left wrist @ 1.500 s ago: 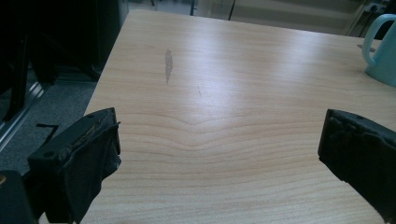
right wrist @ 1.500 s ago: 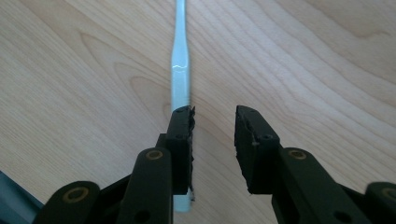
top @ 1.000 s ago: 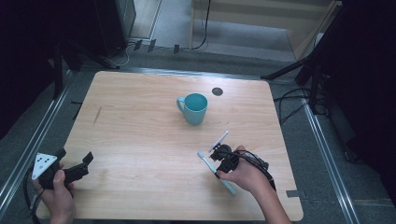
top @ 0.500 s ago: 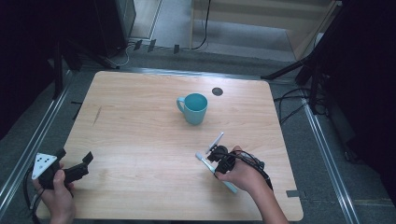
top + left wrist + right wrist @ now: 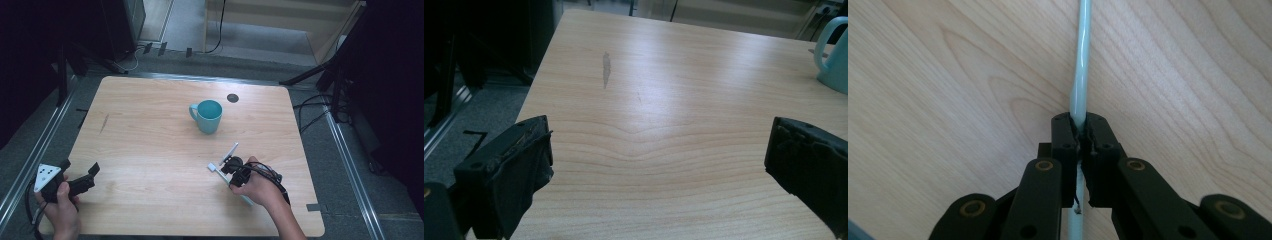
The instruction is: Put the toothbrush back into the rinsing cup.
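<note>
A pale toothbrush [image 5: 1082, 60] is pinched between the jaws of the right gripper [image 5: 1079, 131], low over the desk [image 5: 150, 130]. The left gripper [image 5: 80, 176] is held spread wide, with a mug [image 5: 207, 116] seen well ahead to its right.

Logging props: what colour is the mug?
Teal, seen best in the high view: mug.

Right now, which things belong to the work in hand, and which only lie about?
In use:
- right tongs, shut on the thin pale-blue plastic toothbrush

Lying about:
- teal ceramic mug
- left tongs, open above the wooden table
- small dark round disc
</note>
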Demonstrator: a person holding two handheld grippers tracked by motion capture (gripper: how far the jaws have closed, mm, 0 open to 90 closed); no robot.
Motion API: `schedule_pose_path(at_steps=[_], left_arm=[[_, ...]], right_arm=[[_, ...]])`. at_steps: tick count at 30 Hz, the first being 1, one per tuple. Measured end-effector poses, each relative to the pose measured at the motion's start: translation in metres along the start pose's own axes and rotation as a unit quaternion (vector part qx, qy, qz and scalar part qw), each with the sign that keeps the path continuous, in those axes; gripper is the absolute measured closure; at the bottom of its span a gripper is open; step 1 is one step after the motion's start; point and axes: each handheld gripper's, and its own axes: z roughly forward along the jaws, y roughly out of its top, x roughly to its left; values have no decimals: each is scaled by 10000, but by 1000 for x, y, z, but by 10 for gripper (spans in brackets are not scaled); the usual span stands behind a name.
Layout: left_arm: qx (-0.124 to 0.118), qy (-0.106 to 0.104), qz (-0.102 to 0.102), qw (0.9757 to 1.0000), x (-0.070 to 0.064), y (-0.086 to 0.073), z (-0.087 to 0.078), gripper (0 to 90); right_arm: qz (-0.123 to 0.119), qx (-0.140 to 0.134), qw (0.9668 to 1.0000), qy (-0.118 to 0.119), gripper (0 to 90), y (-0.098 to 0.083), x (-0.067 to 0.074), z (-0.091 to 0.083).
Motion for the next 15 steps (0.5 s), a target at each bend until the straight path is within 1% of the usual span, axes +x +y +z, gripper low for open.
schedule_pose_path(at_steps=[2, 4, 6, 8, 10, 11, 12, 13, 15], left_arm=[[-1, 2, 1, 10000, 0, 0, 0, 0], [0, 5, 5, 10000, 0, 0, 0, 0], [4, 10, 10, 10000, 0, 0, 0, 0], [3, 11, 9, 10000, 0, 0, 0, 0], [3, 12, 5, 10000, 0, 0, 0, 0], [3, 12, 5, 10000, 0, 0, 0, 0], [3, 12, 6, 10000, 0, 0, 0, 0], [0, 13, 9, 10000, 0, 0, 0, 0], [-3, 14, 9, 10000, 0, 0, 0, 0]], right_arm=[[68, -116, 9998, 128, 853, 0, -2, -4], [131, -280, 9994, 175, 853, 0, -4, -11], [143, -401, 9990, 99, 853, 0, -5, -17], [186, -453, 9988, 85, 853, 0, -6, -20], [218, -670, 9975, -23, 853, 0, -10, -28], [218, -670, 9975, -23, 853, 0, -10, -28], [306, -823, 9961, -43, 853, 0, -12, -33], [313, -899, 9954, -80, 853, 0, -13, -35], [409, -1022, 9939, -120, 853, -1, -14, -38]])
